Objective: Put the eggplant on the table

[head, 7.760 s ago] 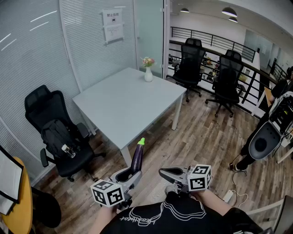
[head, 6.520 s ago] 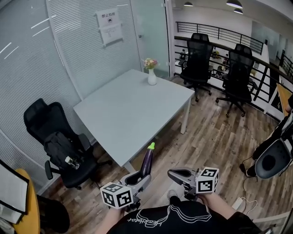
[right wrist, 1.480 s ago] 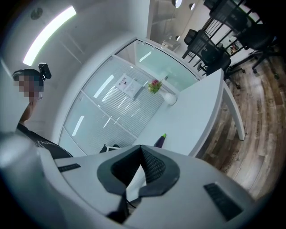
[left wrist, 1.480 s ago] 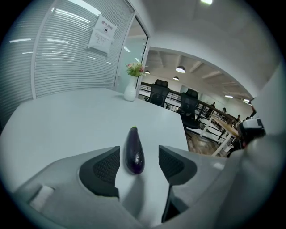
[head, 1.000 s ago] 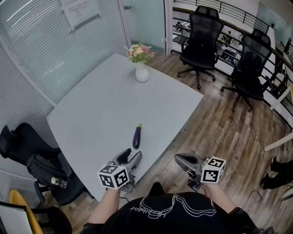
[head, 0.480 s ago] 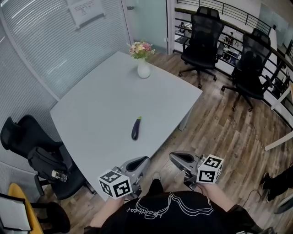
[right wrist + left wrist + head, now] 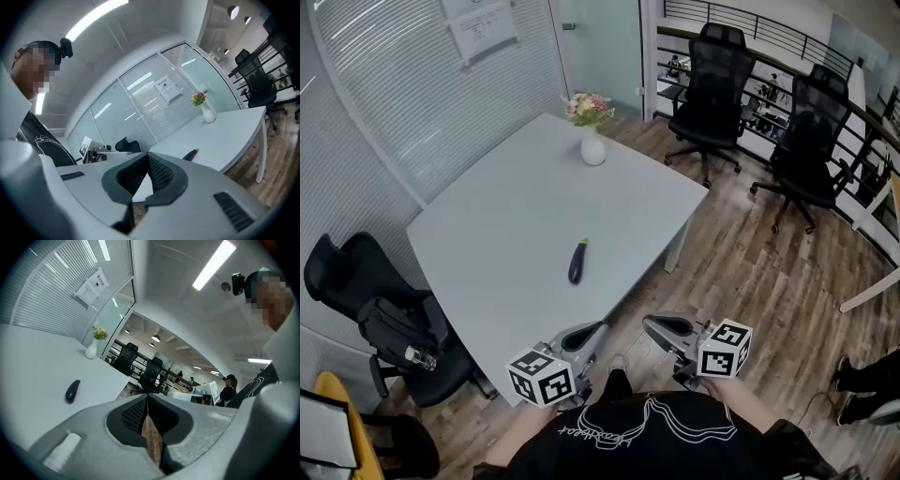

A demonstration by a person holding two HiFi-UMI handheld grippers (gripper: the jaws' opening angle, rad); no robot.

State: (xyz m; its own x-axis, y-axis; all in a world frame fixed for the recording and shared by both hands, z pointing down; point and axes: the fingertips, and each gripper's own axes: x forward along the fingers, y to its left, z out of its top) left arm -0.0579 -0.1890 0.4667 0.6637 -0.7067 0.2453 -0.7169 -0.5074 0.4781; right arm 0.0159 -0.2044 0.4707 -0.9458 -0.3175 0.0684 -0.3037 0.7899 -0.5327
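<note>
Wood floor [image 7: 741, 262], black office chairs [image 7: 710, 80]

Past my right gripper [image 7: 148, 157], the eggplant [image 7: 190, 153] shows only its green tip and a sliver of purple; my own grey body covers the rest. Far ahead and left of my left gripper [image 7: 146, 399], it is a dark blob, too small to tell stem from skin.

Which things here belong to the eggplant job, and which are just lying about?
Part of the job: eggplant, lying on the table; left gripper and right gripper, both shut and empty.

Just lying about: vase of flowers at the table's far corner; black chairs; backpack on the near chair.
</note>
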